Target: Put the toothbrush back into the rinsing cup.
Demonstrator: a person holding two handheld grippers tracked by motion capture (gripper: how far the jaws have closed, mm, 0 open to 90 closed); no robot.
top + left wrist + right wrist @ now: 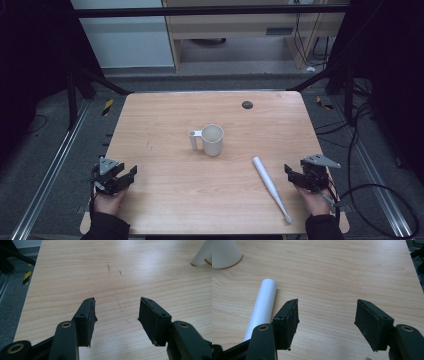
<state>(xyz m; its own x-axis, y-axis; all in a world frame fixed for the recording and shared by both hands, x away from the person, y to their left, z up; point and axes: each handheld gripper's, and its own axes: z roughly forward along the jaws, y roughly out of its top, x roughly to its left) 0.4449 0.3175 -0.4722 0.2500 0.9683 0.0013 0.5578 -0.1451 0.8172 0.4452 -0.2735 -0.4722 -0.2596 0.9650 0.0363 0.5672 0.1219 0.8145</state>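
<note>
Both grippers sit down at the near edge of the table (165, 195), closest to the camera, each in one of the person's hands, and both have their jaws spread wide with nothing between them. Right gripper (302, 176) is the one nearest anything useful: the white toothbrush (270, 186) lies flat just to its left, fat handle end pointing up toward the middle of the table and the thin brush end down near the front edge. In the right gripper view that handle (261, 308) runs right alongside the left-hand jaw, not touching as far as I can tell. Further out, about mid-table, stands the white cup (213, 139), upright, mouth open, with its handle sticking out to the left. Left gripper (120, 178) is well apart from both, parked over bare wood. So my read is we're at the very start, nothing grabbed yet, and the obvious job looks like getting the toothbrush into the cup. Next move probably calls for the right gripper to slide left, straddle the thick handle and close on it, while the left maybe steadies the cup. Count: one toothbrush, one cup, two grippers, plus one small dark round spot (247, 104) near the far edge.
</note>
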